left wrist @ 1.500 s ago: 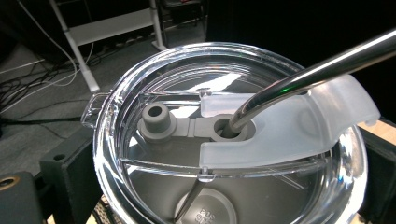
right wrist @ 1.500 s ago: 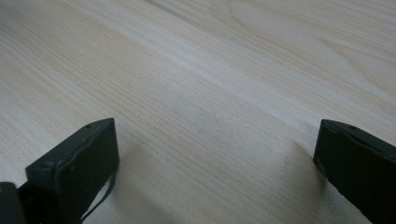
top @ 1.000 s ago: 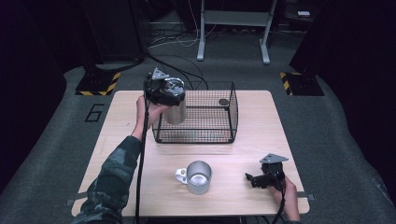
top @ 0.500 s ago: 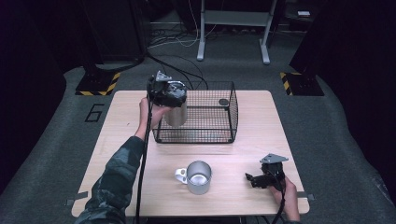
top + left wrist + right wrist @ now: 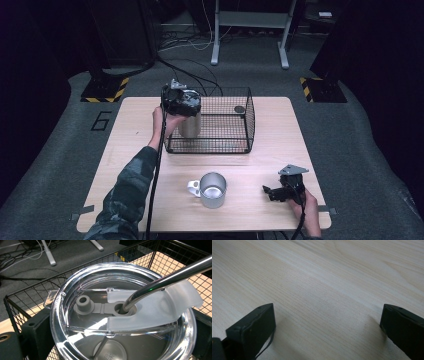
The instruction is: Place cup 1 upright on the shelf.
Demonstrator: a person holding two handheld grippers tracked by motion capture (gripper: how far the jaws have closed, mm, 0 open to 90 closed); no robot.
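Observation:
A steel tumbler (image 5: 190,126) with a clear lid (image 5: 75,322) and a metal straw (image 5: 170,277) stands upright at the left end of a black wire basket (image 5: 225,145), apparently inside it. My left gripper (image 5: 181,102) is shut on the tumbler just under the lid, with a black finger (image 5: 32,335) pressed against each side. The basket's mesh rises behind and beside it. My right gripper (image 5: 272,192) rests on the table near the front right corner. It is open, and bare wood shows between its jaws (image 5: 328,325).
A steel mug (image 5: 212,190) with a handle on its left stands on the wooden table (image 5: 280,130) in front of the basket. A small dark round thing (image 5: 239,109) lies in the basket's far right corner. Cables and stand legs are on the floor beyond.
My left gripper has come slightly down and nearer with the tumbler at the basket's left end. The right gripper and the mug have stayed still.

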